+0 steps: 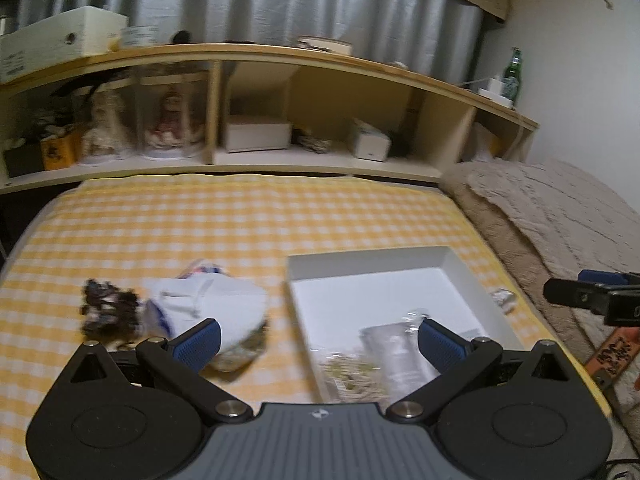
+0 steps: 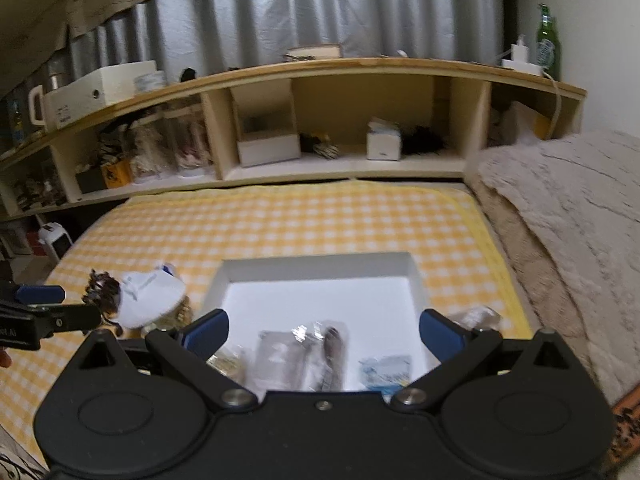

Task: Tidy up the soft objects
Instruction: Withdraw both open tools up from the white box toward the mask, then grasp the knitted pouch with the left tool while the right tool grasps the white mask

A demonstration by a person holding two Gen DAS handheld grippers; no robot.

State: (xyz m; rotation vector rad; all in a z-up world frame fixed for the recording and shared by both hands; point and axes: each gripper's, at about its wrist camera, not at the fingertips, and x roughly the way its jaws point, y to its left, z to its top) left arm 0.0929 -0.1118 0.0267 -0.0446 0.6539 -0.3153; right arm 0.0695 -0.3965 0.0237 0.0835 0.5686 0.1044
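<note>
Soft-goods sorting — both grippers empty, between picks.
Left gripper [image 1: 318,342] and right gripper [image 2: 323,332] stood spread wide; white box [image 2: 236,272] lay ahead of the right, packets inside; white pouch [image 1: 208,300] and dark bundle [image 1: 108,312] lay ahead-left of the left gripper — likely next pick.

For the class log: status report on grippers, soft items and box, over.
Left gripper open, empty. Right gripper open over white box. White pouch and dark bundle outside on checked cloth. Nothing blocking.
</note>
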